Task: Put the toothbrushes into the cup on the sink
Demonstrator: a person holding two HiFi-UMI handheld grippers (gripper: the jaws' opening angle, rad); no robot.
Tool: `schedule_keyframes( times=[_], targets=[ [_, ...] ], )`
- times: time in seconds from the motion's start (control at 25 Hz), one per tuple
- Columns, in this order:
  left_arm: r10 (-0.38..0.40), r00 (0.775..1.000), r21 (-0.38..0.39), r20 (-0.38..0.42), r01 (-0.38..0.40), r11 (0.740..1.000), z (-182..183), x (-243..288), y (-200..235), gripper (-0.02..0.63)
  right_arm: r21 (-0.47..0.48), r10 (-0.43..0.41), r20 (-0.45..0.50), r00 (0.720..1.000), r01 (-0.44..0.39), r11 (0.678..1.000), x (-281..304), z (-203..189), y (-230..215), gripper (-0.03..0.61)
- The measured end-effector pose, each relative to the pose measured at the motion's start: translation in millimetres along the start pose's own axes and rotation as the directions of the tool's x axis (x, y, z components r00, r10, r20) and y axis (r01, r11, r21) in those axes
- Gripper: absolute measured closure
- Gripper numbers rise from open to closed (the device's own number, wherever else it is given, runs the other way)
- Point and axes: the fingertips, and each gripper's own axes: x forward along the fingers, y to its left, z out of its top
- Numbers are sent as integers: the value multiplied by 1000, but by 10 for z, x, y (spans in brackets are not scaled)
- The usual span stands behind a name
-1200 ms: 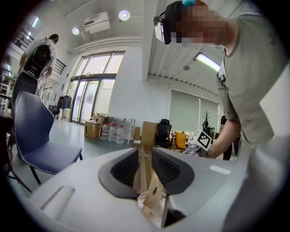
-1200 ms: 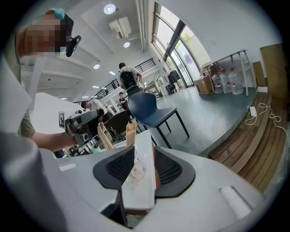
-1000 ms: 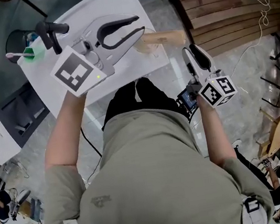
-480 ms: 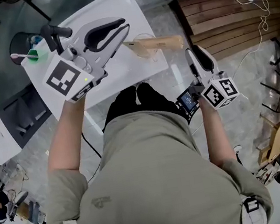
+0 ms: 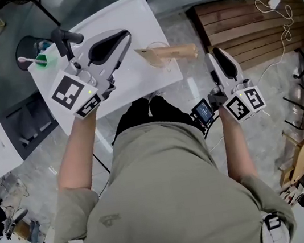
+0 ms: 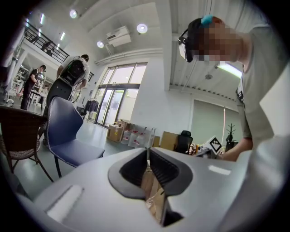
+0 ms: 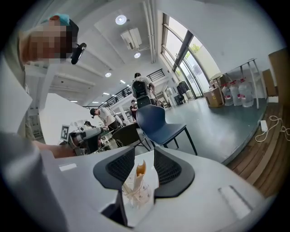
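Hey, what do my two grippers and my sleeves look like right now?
Both the left gripper and right gripper are pale grey with black ribbed pads and a black-and-white marker cube. The shirt is olive, short-sleeved.

I had bare white sink top (image 5: 143, 18) to pass over between the black faucet (image 5: 63, 37) and the clear cup (image 5: 158, 56); the left gripper (image 5: 122, 37) hung above that stretch. Off the right edge, open floor (image 5: 177, 21) lay before the wooden platform (image 5: 239, 22).
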Motion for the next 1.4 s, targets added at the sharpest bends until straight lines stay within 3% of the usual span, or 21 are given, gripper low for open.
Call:
schedule_keyframes(
  times=[0.36,0.64,0.76,1.04,1.4],
  targets=[
    [55,998,5,-16,-55,998,46,-90,-49,607,-59,100,50,994,-97,994,111,378,337,442],
    [83,997,-18,-9,-83,996,87,-158,-101,607,-156,144,16,990,-139,978,224,478,562,449],
    [97,995,-28,-17,-98,995,68,-195,-106,607,-216,155,10,988,-149,965,254,552,656,509],
    [127,992,-50,-17,-128,991,78,-259,-102,607,-332,198,-15,980,-192,924,352,669,898,566],
    [143,989,-75,-47,-146,986,-10,-321,-154,607,-366,232,-17,972,-222,904,506,793,1046,568]
  ],
)
